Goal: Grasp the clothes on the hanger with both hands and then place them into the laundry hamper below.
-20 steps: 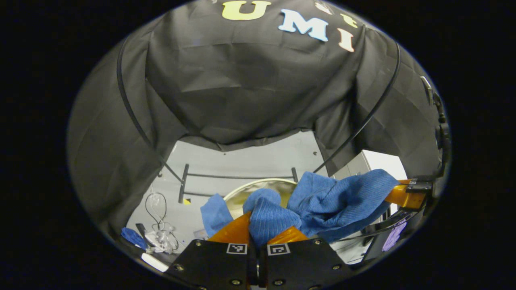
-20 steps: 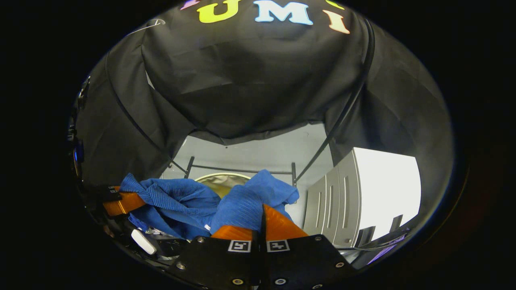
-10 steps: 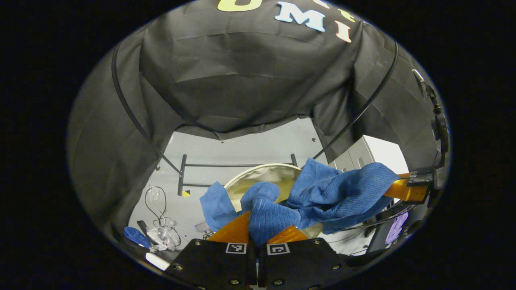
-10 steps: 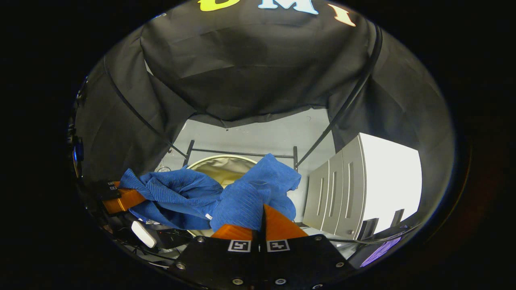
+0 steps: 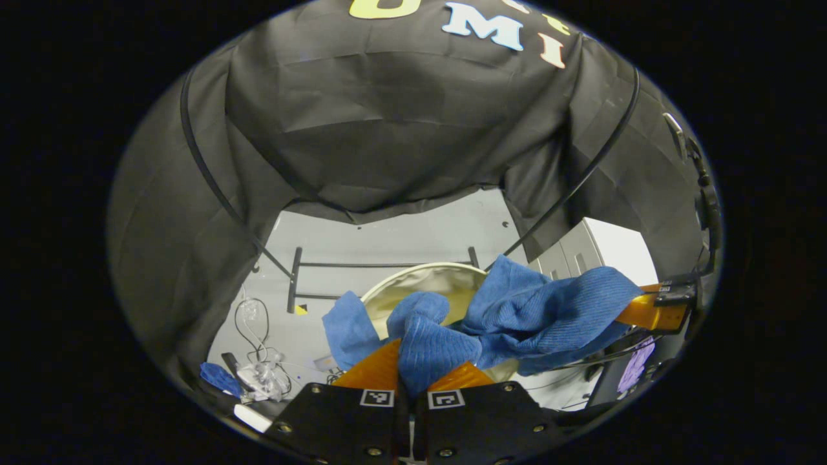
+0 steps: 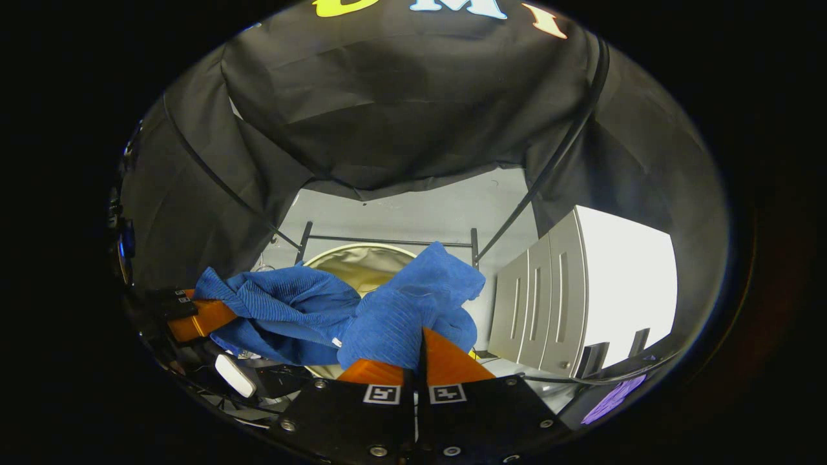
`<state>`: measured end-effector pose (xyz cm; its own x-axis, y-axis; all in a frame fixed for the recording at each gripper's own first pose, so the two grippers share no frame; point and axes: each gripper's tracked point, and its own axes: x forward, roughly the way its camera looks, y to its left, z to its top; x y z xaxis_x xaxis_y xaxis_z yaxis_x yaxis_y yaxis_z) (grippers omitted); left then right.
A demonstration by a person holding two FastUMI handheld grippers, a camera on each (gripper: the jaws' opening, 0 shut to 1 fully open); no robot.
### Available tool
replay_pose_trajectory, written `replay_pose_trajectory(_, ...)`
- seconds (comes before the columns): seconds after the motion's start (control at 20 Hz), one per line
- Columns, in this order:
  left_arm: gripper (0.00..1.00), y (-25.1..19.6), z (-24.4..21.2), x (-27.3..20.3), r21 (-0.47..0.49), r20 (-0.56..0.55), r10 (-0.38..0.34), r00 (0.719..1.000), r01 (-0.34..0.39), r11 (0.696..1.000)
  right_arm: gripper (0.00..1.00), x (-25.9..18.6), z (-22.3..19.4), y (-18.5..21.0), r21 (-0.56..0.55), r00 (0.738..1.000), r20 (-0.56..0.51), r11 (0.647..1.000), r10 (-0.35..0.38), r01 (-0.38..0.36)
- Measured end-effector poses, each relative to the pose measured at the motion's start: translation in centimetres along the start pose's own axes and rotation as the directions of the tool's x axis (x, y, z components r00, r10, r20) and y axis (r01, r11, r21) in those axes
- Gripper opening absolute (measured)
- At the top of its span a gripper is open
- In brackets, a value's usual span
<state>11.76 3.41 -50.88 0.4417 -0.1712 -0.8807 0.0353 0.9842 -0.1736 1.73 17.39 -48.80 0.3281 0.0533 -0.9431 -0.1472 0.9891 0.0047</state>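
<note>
We look down from just behind each pair of jaws, very close. Past the jaws, both views share the blue cloth (image 5: 536,316) (image 6: 387,316) and hamper (image 5: 426,284) (image 6: 349,261).

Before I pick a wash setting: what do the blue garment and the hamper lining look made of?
Blue garment: a soft ribbed knit, matte; fine parallel ridges show, and it bunches limply between both grippers. Laundry hamper: thin beige fabric lining with a slight sheen, probably synthetic, loosely wrinkled under a pale round rim. The fibre of either cannot be told.
</note>
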Motion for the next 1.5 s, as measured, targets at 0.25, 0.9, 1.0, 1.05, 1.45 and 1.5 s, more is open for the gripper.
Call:
replay_pose_trajectory(0.25, 0.05, 0.5, -1.2, -0.1, -0.025, -0.025, -0.019, 1.0, 0.018, 1.0, 0.15, -0.3, -0.8, 1.3, 0.015, 0.999, -0.022, 0.999, 0.047, -0.046)
replay_pose_trajectory(0.9, 0.91, 3.1, -3.6, -6.7, -0.019, 0.042, 0.042, 0.998, -0.041, 0.999, 0.95, -5.9, 1.0, -3.9, 0.076, 0.99, 0.142, 0.997, -0.023, 0.012)
replay_pose_trajectory(1.0, 0.91, 2.1, -3.5, -9.1, -0.026, 0.079, 0.077, 0.994, -0.076, 0.997, 0.95, -7.6, 1.5, -6.7, 0.09, 0.979, 0.195, 0.995, -0.054, 0.037)
replay_pose_trajectory(1.05, 0.91, 1.1, -3.1, -10.4, -0.027, 0.101, 0.094, 0.99, -0.092, 0.995, 0.95, -8.4, 1.7, -8.3, 0.097, 0.972, 0.226, 0.994, -0.069, 0.048)
replay_pose_trajectory(1.45, 0.9, -12.8, 4.9, -21.6, -0.077, 0.362, 0.244, 0.9, -0.232, 0.97, 0.95, -17.0, 5.8, -21.4, 0.092, 0.87, 0.483, 0.994, -0.098, 0.06)
replay_pose_trajectory(1.5, 0.91, -14.7, 6.2, -23.2, -0.104, 0.402, 0.258, 0.879, -0.236, 0.966, 0.95, -18.5, 6.7, -23.0, 0.084, 0.845, 0.526, 0.994, -0.099, 0.064)
